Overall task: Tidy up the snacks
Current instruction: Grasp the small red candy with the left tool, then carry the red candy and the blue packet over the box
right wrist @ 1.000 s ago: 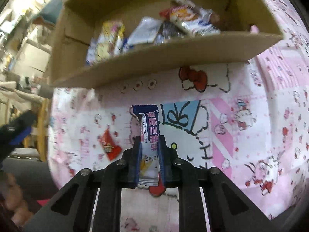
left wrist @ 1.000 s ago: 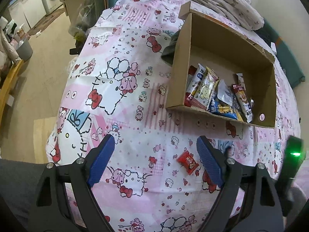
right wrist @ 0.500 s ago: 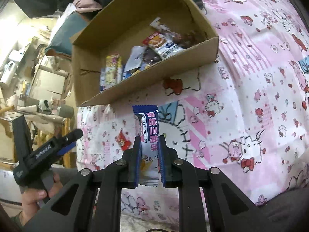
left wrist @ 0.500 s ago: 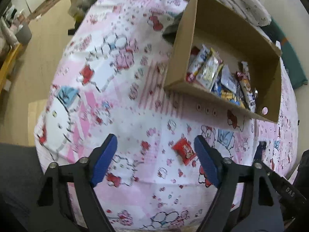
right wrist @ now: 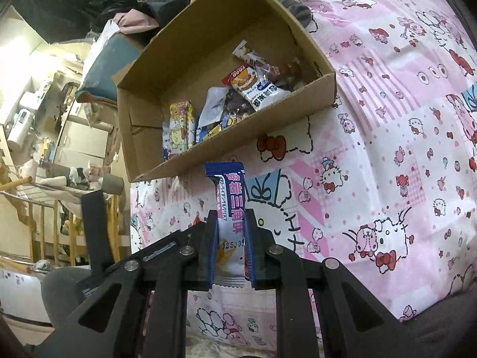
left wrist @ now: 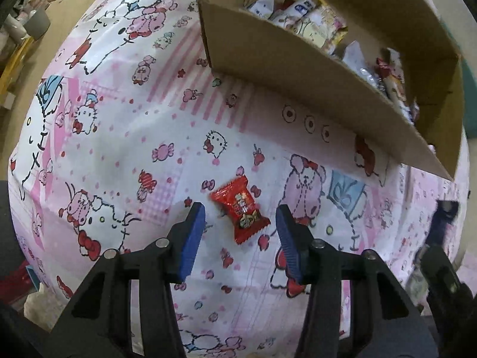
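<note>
A small red snack packet (left wrist: pixel 240 207) lies on the pink cartoon-print cloth (left wrist: pixel 119 137). My left gripper (left wrist: pixel 240 208) is open, low over the cloth, with its blue pads either side of the packet and not touching it. My right gripper (right wrist: pixel 229 217) is shut on a blue and white snack bar (right wrist: pixel 231 208) and holds it upright above the cloth, in front of the cardboard box (right wrist: pixel 238 149). The box (left wrist: pixel 298 68) holds several snack packets (right wrist: pixel 238 98). The right gripper with its bar shows blurred at the right edge of the left wrist view (left wrist: pixel 441 226).
The cloth-covered surface drops off at its near and left edges. Piled clothes and bedding (right wrist: pixel 149 9) lie behind the box. A cluttered room with wooden rails (right wrist: pixel 44 223) and a grey pot (right wrist: pixel 113 183) lies to the left, with the left gripper's body (right wrist: pixel 95 226) in front.
My left gripper has moved down and forward so the red packet now lies between its pads. My right gripper has lifted and drawn back a little with the bar still held.
</note>
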The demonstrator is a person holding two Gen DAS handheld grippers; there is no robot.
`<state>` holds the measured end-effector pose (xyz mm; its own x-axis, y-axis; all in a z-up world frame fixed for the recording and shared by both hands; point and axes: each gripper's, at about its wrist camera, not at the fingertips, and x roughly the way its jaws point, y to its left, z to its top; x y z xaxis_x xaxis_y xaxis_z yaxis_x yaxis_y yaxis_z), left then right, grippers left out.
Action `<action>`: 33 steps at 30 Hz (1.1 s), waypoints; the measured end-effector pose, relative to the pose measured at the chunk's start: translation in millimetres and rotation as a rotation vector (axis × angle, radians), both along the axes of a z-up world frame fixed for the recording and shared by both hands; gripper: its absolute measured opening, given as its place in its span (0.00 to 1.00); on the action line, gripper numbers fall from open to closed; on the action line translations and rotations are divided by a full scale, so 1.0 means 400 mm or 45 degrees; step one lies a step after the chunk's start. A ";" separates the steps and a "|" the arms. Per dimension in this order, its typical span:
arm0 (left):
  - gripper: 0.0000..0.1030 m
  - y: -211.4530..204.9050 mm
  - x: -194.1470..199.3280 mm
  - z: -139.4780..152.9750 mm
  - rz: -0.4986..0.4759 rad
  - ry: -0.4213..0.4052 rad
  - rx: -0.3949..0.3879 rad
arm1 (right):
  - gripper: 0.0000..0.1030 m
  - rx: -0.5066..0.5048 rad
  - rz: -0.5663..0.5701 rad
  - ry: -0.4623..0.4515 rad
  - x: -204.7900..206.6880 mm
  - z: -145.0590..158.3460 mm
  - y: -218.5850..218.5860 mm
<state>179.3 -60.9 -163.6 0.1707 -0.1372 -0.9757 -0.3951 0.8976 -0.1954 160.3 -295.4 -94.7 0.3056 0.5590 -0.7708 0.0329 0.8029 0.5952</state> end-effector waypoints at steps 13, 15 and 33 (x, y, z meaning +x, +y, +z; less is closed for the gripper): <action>0.12 -0.003 -0.003 0.031 -0.185 -0.005 0.066 | 0.17 -0.022 0.021 -0.010 0.008 0.002 0.016; 0.12 0.019 -0.003 0.047 -0.197 -0.017 0.055 | 0.17 -0.029 0.030 -0.014 0.008 0.003 0.022; 0.12 0.153 0.004 0.344 -0.256 -0.371 0.052 | 0.17 -0.014 -0.026 -0.217 -0.008 0.097 0.011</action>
